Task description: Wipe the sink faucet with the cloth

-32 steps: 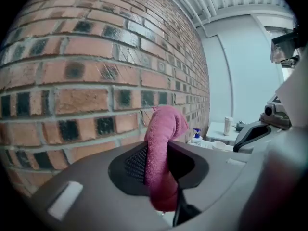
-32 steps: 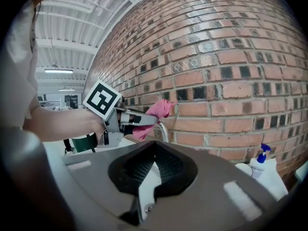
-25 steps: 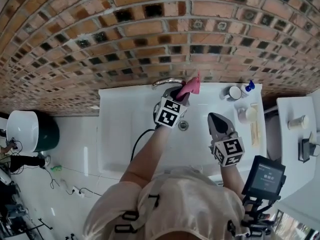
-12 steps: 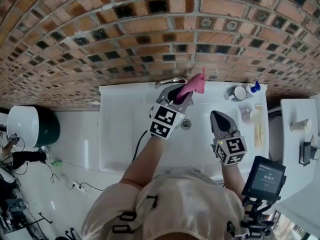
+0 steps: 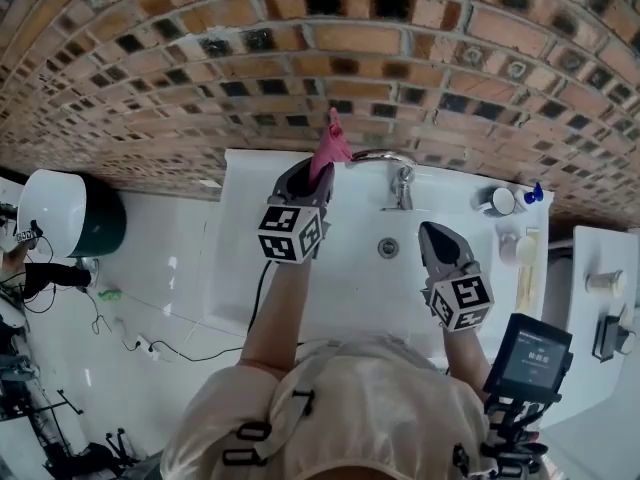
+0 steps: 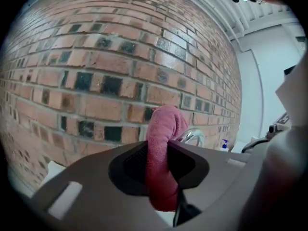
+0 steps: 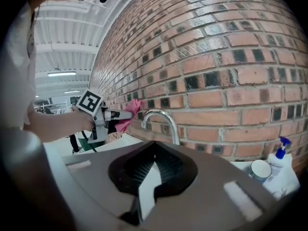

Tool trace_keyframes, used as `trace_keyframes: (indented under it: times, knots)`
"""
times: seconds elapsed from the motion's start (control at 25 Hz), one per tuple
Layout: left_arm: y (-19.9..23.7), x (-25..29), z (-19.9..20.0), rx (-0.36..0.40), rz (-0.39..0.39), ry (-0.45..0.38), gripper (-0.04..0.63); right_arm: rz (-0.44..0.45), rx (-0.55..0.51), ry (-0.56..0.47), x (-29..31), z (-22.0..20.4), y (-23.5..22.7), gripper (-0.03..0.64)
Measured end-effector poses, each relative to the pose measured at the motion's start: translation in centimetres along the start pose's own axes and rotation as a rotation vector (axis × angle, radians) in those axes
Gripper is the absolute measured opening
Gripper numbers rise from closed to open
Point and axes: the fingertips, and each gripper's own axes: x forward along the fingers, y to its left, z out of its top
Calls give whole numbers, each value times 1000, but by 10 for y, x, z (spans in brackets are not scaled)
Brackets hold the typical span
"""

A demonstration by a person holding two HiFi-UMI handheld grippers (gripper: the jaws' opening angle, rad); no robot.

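The cloth [image 6: 161, 162], pink, is clamped between the jaws of the left gripper [image 5: 311, 174]. Its free end sticks up past them, just left of the tip of the faucet's [image 5: 385, 158] curved spout, in front of the brick wall [image 5: 200, 68]. The right gripper [image 5: 433, 232] hangs over the white sink [image 5: 250, 258], jaws together with nothing between them, pointing toward the faucet.

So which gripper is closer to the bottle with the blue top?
Right. The right gripper hovers over the basin, with the bottle off to its right. The left gripper, holding the pink cloth, is on the other side of the faucet, farther away.
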Motion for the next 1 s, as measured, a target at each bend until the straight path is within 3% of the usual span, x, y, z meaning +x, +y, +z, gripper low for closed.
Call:
trace_keyframes:
  times: [0.24, 0.52, 0.68, 1.0]
  knots:
    - [9, 29, -33, -8, 21, 90, 95, -55, 12, 19, -13, -3, -20, -9]
    - [-22, 30, -2, 73, 2, 56, 91, -81, 20, 12, -21, -6, -32, -9]
    - [-54, 31, 16, 50, -94, 9, 92, -65, 26, 4, -19, -8, -27, -9]
    - [-117, 49, 34, 169, -199, -5, 94, -87, 45, -16, -30, -10, -39, -9]
